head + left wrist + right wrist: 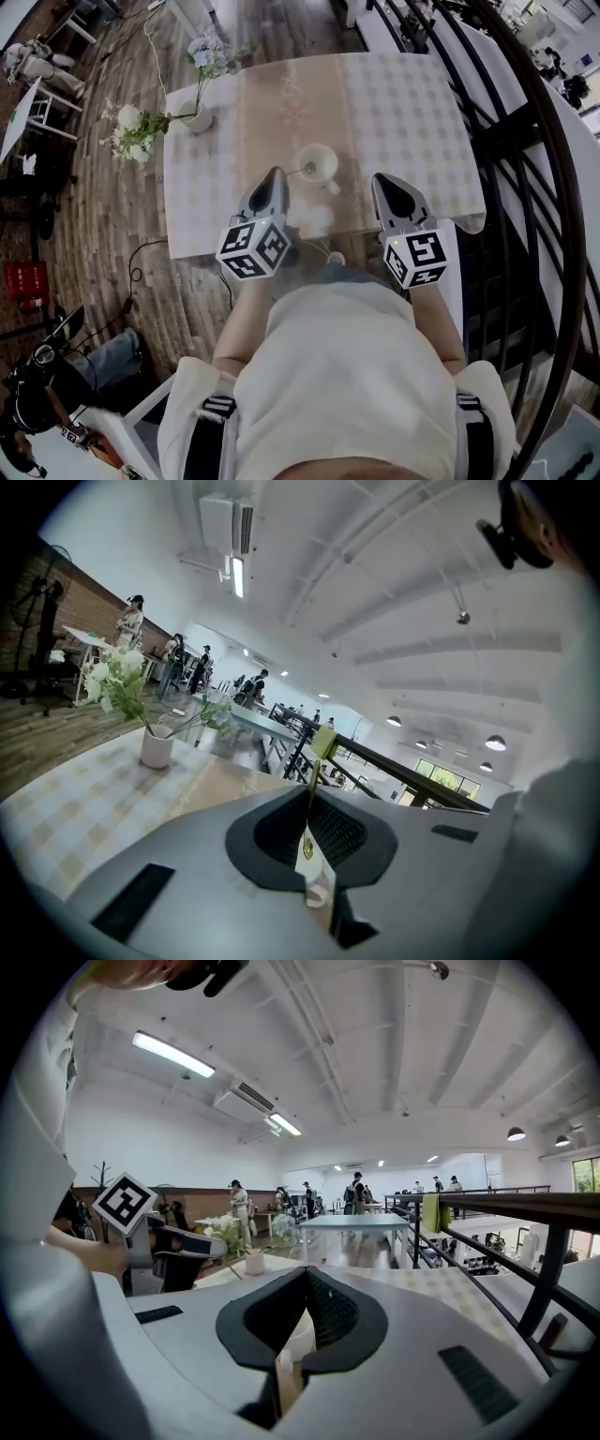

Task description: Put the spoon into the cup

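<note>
A white cup (320, 163) stands on the checked tablecloth (403, 112) near the table's front edge. The spoon (304, 172) is in the cup, its handle leaning out to the left. My left gripper (274, 174) hovers just left of and in front of the cup, shut and holding nothing. My right gripper (383, 179) is to the cup's right, also shut and holding nothing. In the left gripper view the cup (317, 862) and the upright spoon handle (310, 813) show through the slit below the closed jaws of the left gripper (314, 787). The right gripper view shows the cup (296, 1333) the same way.
A small white vase with flowers (199, 120) stands at the table's back left corner. A dark metal railing (525, 141) runs along the right side of the table. Wooden floor with cables (141, 253) lies to the left. People stand far off in the room.
</note>
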`<state>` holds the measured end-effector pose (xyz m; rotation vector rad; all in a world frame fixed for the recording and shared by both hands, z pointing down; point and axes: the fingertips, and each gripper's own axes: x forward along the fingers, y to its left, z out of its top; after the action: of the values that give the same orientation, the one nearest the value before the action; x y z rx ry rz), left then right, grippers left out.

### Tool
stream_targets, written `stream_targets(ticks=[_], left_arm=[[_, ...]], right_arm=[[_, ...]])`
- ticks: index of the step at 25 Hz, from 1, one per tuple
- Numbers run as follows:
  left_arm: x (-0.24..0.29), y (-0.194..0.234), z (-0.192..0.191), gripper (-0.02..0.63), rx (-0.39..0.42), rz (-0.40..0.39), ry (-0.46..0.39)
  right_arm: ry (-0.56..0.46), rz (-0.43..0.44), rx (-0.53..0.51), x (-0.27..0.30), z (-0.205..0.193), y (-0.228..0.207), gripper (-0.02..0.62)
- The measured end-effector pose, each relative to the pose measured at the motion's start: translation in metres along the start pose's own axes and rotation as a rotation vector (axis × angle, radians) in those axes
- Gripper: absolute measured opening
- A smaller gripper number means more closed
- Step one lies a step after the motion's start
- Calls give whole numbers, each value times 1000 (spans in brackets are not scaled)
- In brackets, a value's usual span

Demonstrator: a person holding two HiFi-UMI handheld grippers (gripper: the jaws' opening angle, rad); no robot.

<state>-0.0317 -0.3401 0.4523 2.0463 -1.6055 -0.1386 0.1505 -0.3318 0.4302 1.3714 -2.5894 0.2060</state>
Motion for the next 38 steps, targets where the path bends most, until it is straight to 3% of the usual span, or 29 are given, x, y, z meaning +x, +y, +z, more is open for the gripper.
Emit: stream_targets(ticks=[21, 38], left_arm=[[56, 29, -59, 3, -35, 158, 130], [63, 41, -114, 5, -44, 187, 242]], right_arm=[[82, 145, 22, 52, -21, -24, 0], [105, 163, 35, 50, -40, -15, 0]])
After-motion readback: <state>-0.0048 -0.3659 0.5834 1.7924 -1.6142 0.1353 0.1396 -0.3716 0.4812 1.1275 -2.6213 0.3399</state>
